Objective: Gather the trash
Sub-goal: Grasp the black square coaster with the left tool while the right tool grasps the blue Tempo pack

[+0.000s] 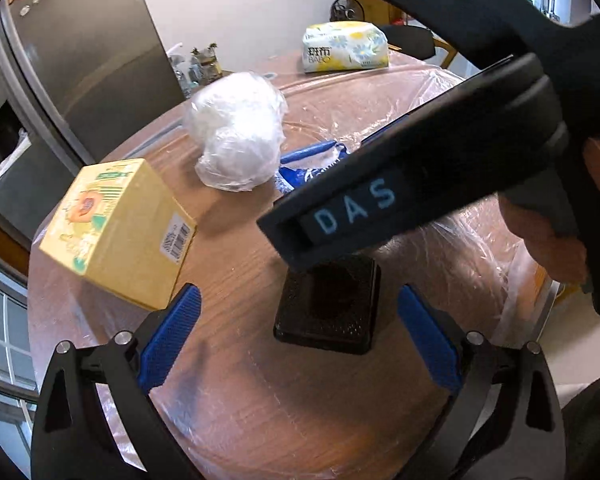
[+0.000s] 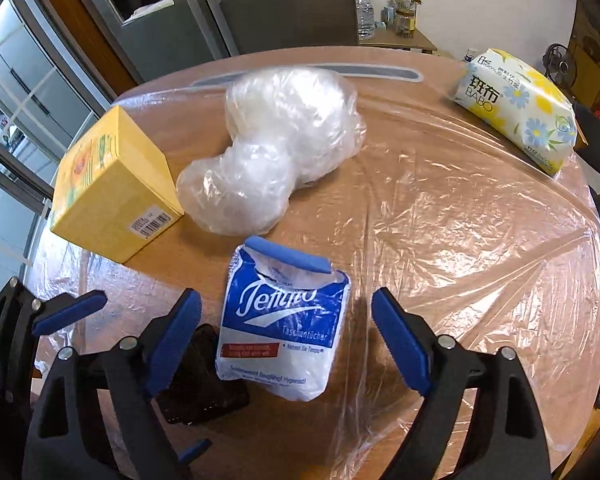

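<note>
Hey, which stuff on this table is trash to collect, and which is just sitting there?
Likely trash:
- blue and white Tempo tissue wrapper
- crumpled clear plastic bag
- small black square tray

Probably just lying about:
- yellow cardboard box
- yellow-flowered tissue pack

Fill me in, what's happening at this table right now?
A person is clearing trash off a plastic-covered round table with two handheld grippers. The right gripper is open, its fingers either side of a blue-and-white tissue wrapper, not pressing it. The left gripper is open over a small black tray. A crumpled clear bag and yellow box lie untouched.
</note>
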The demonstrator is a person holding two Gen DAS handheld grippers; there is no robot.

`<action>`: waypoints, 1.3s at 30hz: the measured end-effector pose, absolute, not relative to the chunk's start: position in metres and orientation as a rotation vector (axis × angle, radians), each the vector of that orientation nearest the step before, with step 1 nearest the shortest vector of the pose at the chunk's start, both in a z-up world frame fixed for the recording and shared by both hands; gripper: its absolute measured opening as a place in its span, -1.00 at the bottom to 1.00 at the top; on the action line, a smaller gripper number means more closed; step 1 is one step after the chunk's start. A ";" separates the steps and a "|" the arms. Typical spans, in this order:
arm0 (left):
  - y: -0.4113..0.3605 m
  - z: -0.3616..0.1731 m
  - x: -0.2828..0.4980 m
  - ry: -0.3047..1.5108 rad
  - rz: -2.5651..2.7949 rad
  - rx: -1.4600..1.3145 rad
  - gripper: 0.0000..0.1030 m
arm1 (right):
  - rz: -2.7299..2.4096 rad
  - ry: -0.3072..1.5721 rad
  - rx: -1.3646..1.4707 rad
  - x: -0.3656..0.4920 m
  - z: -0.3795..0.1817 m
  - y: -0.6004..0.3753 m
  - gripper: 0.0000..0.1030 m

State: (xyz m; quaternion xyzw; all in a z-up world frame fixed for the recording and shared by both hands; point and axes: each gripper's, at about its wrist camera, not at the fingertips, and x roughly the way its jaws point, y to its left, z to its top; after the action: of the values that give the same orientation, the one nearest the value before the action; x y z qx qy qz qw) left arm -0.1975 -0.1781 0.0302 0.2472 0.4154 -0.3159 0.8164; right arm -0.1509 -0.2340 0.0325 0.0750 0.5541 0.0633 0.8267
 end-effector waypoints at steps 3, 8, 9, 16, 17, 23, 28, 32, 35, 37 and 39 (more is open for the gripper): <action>-0.180 0.023 -0.191 0.918 -0.683 0.537 0.62 | 0.136 1.193 0.154 -0.149 0.028 -0.232 0.43; -0.180 0.019 -0.182 0.954 -0.703 0.509 0.46 | 0.130 1.191 0.141 -0.148 0.026 -0.229 0.34; -0.181 0.019 -0.182 0.953 -0.705 0.511 0.46 | 0.130 1.192 0.141 -0.148 0.027 -0.229 0.34; -0.185 0.019 -0.180 0.962 -0.721 0.513 0.44 | 0.129 1.192 0.135 -0.143 0.025 -0.227 0.33; -0.184 0.019 -0.180 0.966 -0.725 0.506 0.41 | 0.129 1.191 0.135 -0.143 0.025 -0.227 0.29; -0.184 0.017 -0.172 0.991 -0.746 0.477 0.16 | 0.129 1.186 0.152 -0.144 0.027 -0.234 0.08; -0.185 0.018 -0.172 1.002 -0.754 0.471 0.06 | 0.141 1.174 0.199 -0.148 0.028 -0.242 0.02; -0.185 0.019 -0.175 0.991 -0.743 0.476 0.03 | 0.152 1.159 0.222 -0.152 0.030 -0.246 -0.01; -0.185 0.019 -0.178 0.994 -0.749 0.472 0.03 | 0.149 1.143 0.235 -0.156 0.033 -0.252 -0.02; -0.183 0.020 -0.180 0.993 -0.747 0.465 0.03 | 0.151 1.132 0.252 -0.159 0.035 -0.257 -0.02; -0.181 0.022 -0.182 0.991 -0.746 0.451 0.03 | 0.148 1.128 0.264 -0.160 0.035 -0.261 -0.02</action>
State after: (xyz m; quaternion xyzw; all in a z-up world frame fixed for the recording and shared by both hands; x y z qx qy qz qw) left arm -0.1820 -0.1809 0.0218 0.2093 0.4603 -0.3466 0.7900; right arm -0.1604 -0.2610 0.0354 0.1246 0.5323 0.0699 0.8344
